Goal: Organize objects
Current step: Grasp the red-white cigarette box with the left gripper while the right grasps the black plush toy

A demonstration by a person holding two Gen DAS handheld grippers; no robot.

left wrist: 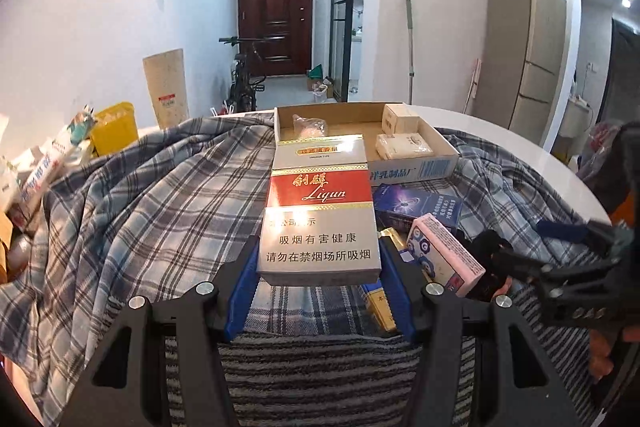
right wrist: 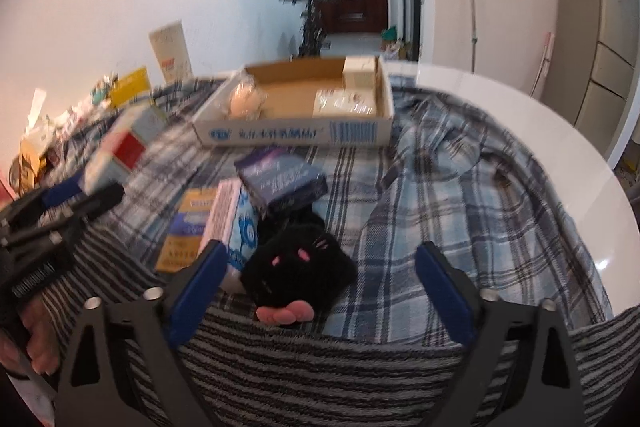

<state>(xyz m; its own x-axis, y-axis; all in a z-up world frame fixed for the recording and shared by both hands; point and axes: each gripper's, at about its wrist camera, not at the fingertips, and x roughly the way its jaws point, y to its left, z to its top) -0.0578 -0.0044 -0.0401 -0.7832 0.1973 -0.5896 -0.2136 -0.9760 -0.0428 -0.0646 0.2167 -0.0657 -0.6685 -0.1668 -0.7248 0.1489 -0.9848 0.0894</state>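
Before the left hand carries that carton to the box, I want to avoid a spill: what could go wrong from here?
1. The left gripper pinches only the near end of the long Liqun carton, so it might tip or slip out.
2. The cardboard box already holds a bagged item and two pale packs, so the carton may land on them.
3. The blue box and pink box lie close by and could get knocked.

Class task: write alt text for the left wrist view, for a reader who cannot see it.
The left gripper clamps a red-and-white cigarette carton above a plaid cloth. Behind it sits an open cardboard tray holding small packets; a purple box and a pink box lie to the right.
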